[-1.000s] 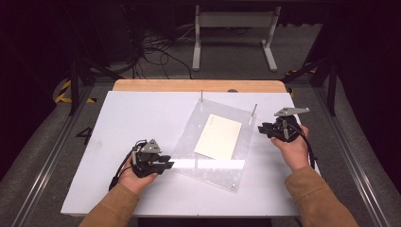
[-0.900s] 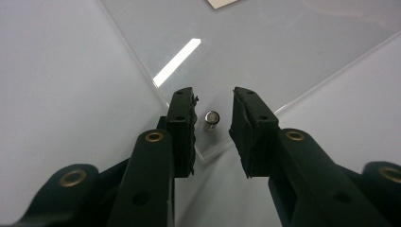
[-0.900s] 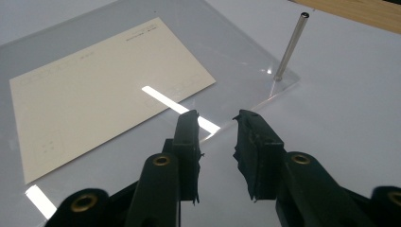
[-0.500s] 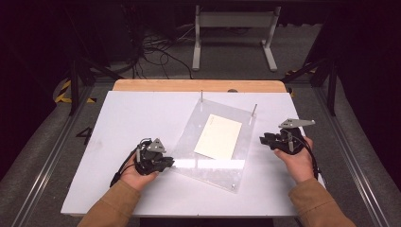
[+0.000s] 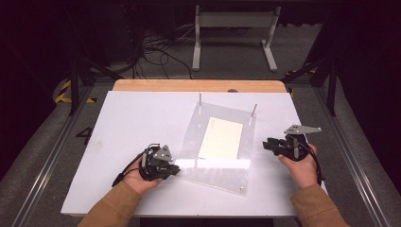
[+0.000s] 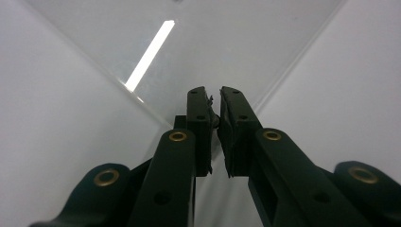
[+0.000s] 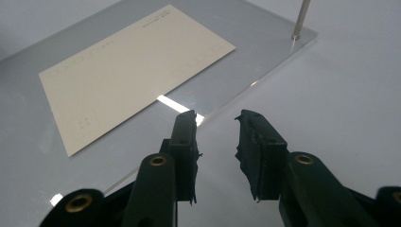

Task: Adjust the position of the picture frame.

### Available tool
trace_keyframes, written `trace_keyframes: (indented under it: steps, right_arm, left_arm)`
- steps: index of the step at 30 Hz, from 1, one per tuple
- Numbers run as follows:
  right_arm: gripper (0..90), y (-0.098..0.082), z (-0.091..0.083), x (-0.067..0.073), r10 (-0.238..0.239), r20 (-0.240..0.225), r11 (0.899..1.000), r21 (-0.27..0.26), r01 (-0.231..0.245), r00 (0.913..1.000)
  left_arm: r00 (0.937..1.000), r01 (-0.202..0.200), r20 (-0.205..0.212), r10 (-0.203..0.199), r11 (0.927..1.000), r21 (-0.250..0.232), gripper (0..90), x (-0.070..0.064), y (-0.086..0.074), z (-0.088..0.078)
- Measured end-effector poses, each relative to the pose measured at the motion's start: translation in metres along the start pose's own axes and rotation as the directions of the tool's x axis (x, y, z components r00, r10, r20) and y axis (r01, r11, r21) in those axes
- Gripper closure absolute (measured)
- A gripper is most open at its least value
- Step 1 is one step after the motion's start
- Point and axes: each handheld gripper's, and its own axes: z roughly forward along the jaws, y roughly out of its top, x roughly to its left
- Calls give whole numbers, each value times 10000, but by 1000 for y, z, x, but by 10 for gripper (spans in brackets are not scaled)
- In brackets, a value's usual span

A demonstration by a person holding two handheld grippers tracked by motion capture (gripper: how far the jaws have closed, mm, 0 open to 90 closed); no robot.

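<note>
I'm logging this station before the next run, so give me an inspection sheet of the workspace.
Surface: white table top, wooden strip along its far edge.
Job's things: clear acrylic plate lying flat, two thin metal pins upright at its far corners; cream rectangular card on it.
Clutter: nothing seen.
Grippers: left gripper at the plate's near left corner, jaws just closed, nearly together; whether they pinch the plate's edge is unclear. Right gripper just off the plate's right edge, jaws apart, holding nothing.
Cables: black cable trails from each gripper; loose black cables on the floor behind.
Surroundings: dark room, white metal stand, grey floor.
</note>
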Motion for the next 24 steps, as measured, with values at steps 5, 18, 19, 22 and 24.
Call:
trace_keyframes:
  steps: [5,18,19,22,24]
  right_arm:
    - [665,-8,-6,-5,175,-17,9998,-100,-175,9998]
    - [653,-14,-12,-3,-6,-65,10000,15,6,10000]
    - [652,-14,-11,0,-229,37,9997,114,229,9997]
    - [646,-13,-11,9,-953,119,9947,392,948,9954]
    - [643,-13,-12,15,-1226,43,9914,463,1222,9924]
  left_arm:
    - [9955,-733,621,716,9970,254,829,-20,8,6]
    - [9734,-1803,1511,1723,9827,414,829,-56,21,17]
    - [9728,-1822,1537,1736,9823,436,829,-58,22,18]
    - [9684,-1978,1642,1880,9792,456,829,-62,23,18]
    - [9660,-2003,1750,1902,9789,415,829,-64,23,19]
